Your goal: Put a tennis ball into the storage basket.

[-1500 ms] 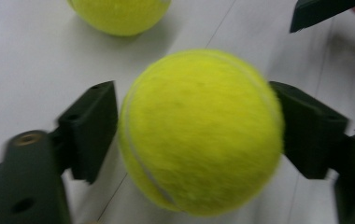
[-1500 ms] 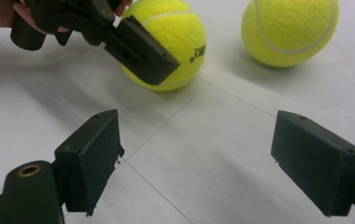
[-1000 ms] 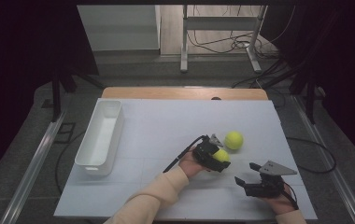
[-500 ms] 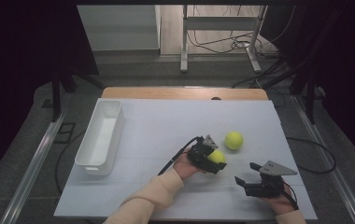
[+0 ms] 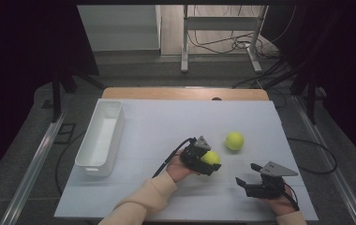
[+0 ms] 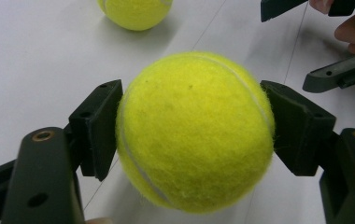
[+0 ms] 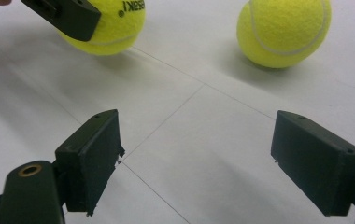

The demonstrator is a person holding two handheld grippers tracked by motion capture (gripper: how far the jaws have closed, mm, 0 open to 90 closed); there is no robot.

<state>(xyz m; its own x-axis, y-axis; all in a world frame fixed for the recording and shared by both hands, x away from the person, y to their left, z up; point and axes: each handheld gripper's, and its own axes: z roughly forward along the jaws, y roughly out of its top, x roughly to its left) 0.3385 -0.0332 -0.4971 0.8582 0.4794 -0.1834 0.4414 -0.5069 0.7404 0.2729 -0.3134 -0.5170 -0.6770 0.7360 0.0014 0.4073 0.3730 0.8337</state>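
Observation:
My left gripper [image 5: 207,161] is shut on a yellow tennis ball [image 5: 211,158], just above the white table. In the left gripper view both black pads [image 6: 100,125] press on that ball [image 6: 194,130] from either side. A second tennis ball [image 5: 234,140] lies free on the table, up and to the right of the held one; it also appears at the top of the left gripper view [image 6: 136,11] and in the right gripper view [image 7: 283,30]. My right gripper [image 5: 245,183] rests low near the table's front right, open, with nothing between its pads [image 7: 94,156]. The held ball [image 7: 108,25] sits ahead of it to the left.
A long white bin [image 5: 100,136] stands along the left side of the white table [image 5: 157,126]. A wooden edge runs along the table's far side. Cables and metal stand legs lie on the floor beyond.
My left gripper has carried its ball a short way to the left and towards the front, away from the free ball. The right gripper has stayed still.

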